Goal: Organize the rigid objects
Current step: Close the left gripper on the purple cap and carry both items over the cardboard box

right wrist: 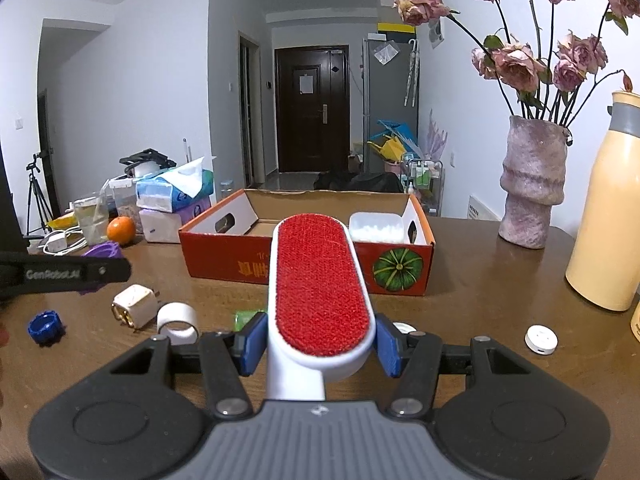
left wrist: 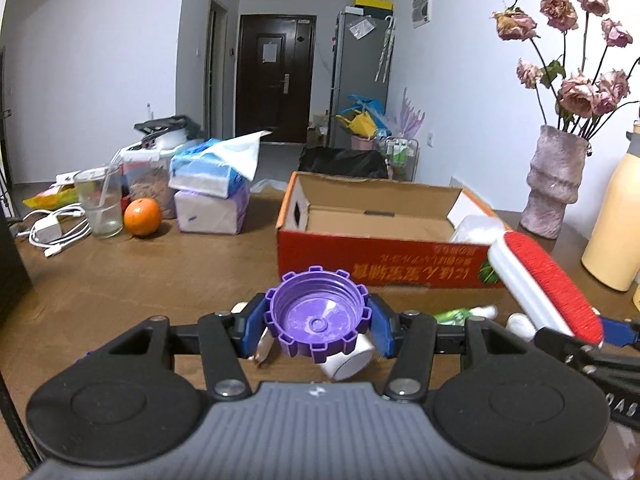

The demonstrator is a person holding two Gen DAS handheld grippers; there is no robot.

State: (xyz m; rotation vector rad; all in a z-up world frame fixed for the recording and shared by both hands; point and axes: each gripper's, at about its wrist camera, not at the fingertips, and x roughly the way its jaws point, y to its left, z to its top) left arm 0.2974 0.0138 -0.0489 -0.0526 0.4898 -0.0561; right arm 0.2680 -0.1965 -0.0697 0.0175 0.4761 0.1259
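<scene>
My left gripper (left wrist: 318, 322) is shut on a purple notched cap (left wrist: 318, 316), held above the table in front of the red cardboard box (left wrist: 384, 268). My right gripper (right wrist: 320, 344) is shut on a white lint brush with a red pad (right wrist: 318, 280), pointing at the box (right wrist: 224, 248). The brush also shows at the right in the left wrist view (left wrist: 548, 280). A white tub (right wrist: 376, 226) lies in the box's right end. On the table lie a blue cap (right wrist: 46, 326), a white plug adapter (right wrist: 134, 304), a white tape ring (right wrist: 178, 320), a green packet (right wrist: 244, 318) and a white round disc (right wrist: 541, 339).
A pink vase of dried roses (right wrist: 532, 184) and a cream flask (right wrist: 608, 216) stand at the right. Tissue packs (left wrist: 212, 192), an orange (left wrist: 142, 217), a glass (left wrist: 100, 206) and a white charger with cable (left wrist: 52, 232) crowd the back left of the wooden table (left wrist: 140, 280).
</scene>
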